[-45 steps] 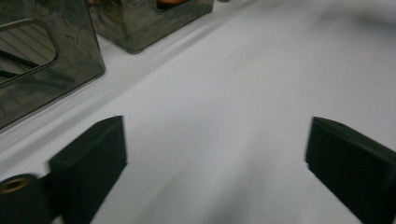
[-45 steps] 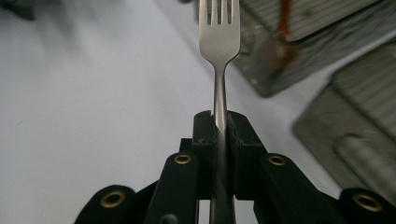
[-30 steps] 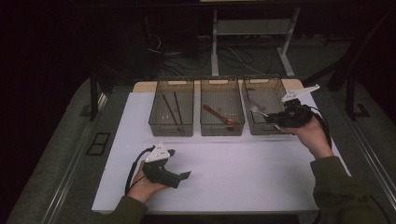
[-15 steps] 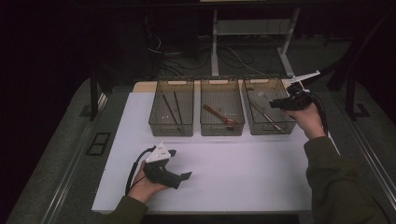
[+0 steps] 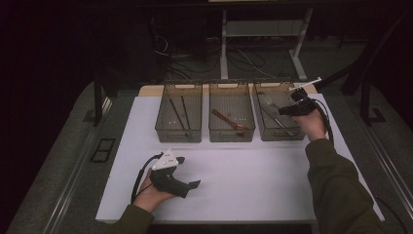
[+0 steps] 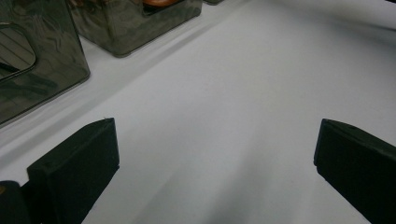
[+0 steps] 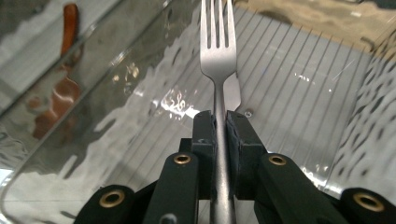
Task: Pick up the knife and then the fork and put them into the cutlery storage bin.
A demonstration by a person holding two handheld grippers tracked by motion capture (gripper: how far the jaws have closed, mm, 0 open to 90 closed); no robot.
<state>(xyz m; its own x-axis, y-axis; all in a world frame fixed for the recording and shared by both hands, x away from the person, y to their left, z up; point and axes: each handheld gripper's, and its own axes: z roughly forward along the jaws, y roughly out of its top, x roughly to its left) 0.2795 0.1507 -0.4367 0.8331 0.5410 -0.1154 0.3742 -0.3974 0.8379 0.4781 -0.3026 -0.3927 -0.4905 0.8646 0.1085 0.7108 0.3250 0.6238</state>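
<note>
My right gripper [image 5: 286, 110] is shut on the handle of a silver fork [image 7: 218, 51]. The fork's tines point away from me over the ribbed floor of the right clear bin [image 5: 265, 132]. In the right gripper view the fork's handle is pinched between the two black pads [image 7: 204, 140]. Another long utensil [image 5: 280, 124] lies diagonally in that bin. My left gripper [image 5: 189, 171] rests on the white mat [image 5: 253, 180] near the front, open, with nothing between its fingers [image 6: 74, 172].
Three clear bins stand in a row at the back of the mat. The left bin [image 5: 163, 127] holds dark chopsticks [image 5: 178, 114]. The middle bin [image 5: 214, 134] holds an orange-brown spoon [image 5: 229, 120]. Table legs and cables lie beyond the table.
My right gripper has shifted toward the back of the right bin with the fork held in it. The left gripper has stayed where it was.
</note>
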